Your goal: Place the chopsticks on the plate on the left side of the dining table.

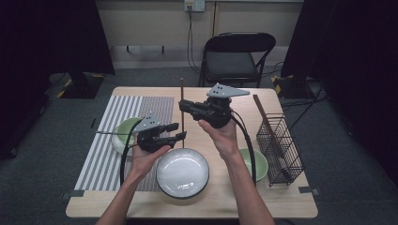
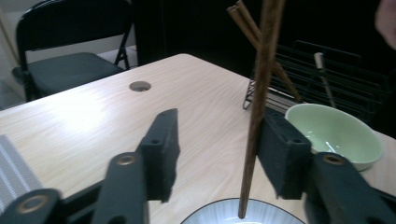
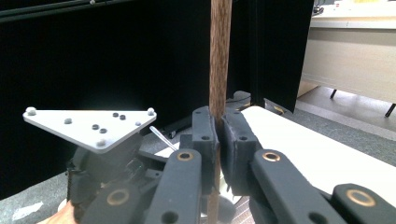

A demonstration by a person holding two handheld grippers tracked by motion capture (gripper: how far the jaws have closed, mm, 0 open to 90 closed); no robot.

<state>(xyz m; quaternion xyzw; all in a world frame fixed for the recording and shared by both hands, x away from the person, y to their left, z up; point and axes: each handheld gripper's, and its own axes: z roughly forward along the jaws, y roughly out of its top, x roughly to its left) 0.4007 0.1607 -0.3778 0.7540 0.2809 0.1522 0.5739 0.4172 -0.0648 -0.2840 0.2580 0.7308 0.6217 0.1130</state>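
Wooden chopstick stood clamped in the right hand-held gripper — left hand-held gripper half-open around it, over the counter.

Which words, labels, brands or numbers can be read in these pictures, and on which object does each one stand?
None can be read: the chopstick, both grippers, the white plate, the green bowls, the wire basket and the striped mat carry no visible writing. The wall outlet is too small to show any marking.
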